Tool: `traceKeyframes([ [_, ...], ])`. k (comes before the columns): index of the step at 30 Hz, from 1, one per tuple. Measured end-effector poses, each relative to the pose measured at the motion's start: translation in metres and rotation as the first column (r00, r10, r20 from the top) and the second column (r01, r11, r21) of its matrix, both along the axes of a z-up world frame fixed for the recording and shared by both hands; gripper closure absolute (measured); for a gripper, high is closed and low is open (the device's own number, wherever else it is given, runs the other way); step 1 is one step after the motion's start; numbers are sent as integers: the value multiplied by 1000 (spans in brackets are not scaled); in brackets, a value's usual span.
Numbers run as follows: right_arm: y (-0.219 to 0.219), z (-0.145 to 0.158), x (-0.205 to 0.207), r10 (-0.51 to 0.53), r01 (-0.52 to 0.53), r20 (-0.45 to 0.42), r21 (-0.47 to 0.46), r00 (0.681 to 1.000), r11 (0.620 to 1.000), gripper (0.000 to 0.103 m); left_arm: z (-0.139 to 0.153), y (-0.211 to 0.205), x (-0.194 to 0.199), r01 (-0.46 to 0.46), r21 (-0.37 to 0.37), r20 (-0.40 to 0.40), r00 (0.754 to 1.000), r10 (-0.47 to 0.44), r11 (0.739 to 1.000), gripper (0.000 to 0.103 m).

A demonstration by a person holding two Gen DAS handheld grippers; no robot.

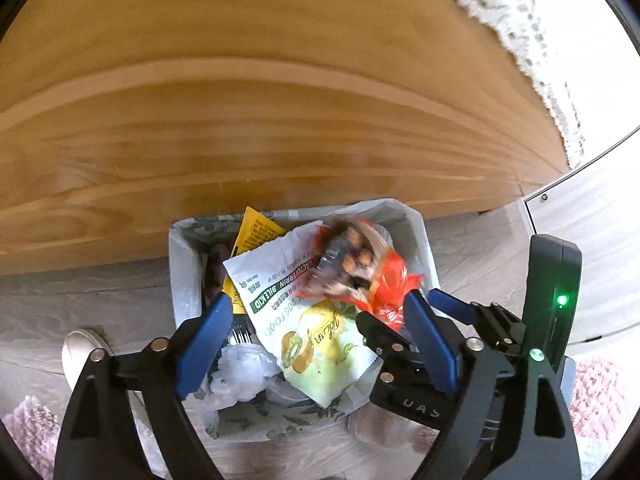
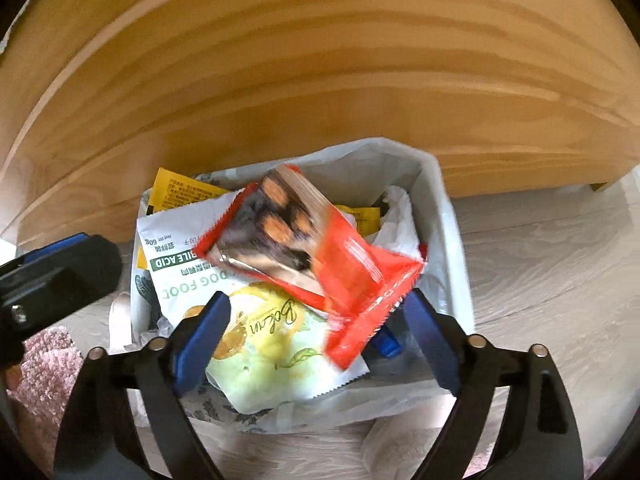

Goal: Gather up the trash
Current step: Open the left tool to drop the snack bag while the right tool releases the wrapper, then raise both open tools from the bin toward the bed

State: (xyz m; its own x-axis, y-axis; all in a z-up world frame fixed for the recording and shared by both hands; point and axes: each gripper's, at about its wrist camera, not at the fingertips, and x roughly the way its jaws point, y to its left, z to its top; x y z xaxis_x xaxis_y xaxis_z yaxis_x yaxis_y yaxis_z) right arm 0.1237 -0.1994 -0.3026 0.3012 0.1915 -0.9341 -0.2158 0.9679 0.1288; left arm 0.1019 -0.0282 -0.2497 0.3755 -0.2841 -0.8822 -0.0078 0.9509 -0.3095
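Hovering over the bin (image 2: 448, 216), both tongs gape wide, red wrapper (image 2: 320, 248) loose between the right pair (image 2: 316, 344).

wooden furniture panel (image 1: 280, 100), grey wood-grain floor (image 2: 552, 264)

Lined trash bin (image 2: 448, 216) on floor (image 2: 552, 264) directly in front of wooden panel (image 2: 320, 60); dog food pouch (image 2: 256, 320) lying in bin on other refuse, snack wrapper (image 2: 320, 248) over pouch, leaflet (image 2: 180, 192) behind pouch at bin's rear left; rug (image 2: 44, 364) at left.
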Motion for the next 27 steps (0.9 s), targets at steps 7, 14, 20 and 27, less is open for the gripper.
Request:
traceKeyframes([
  [7,1,16,-14,-8,10,38,-38,999,999,10,23,4,-10,10,11,50,999,-11,1000,8],
  [14,-4,30,-29,-20,21,71,-13,997,1000,8,39,12,-19,-27,23,66,997,26,999,8],
  [20,-7,36,-30,-19,21,96,-20,995,1000,8,54,18,-29,-39,54,88,996,34,998,8],
  [27,-6,46,-35,-5,8,139,-25,990,1000,8,73,24,-37,-44,54,131,991,36,998,8],
])
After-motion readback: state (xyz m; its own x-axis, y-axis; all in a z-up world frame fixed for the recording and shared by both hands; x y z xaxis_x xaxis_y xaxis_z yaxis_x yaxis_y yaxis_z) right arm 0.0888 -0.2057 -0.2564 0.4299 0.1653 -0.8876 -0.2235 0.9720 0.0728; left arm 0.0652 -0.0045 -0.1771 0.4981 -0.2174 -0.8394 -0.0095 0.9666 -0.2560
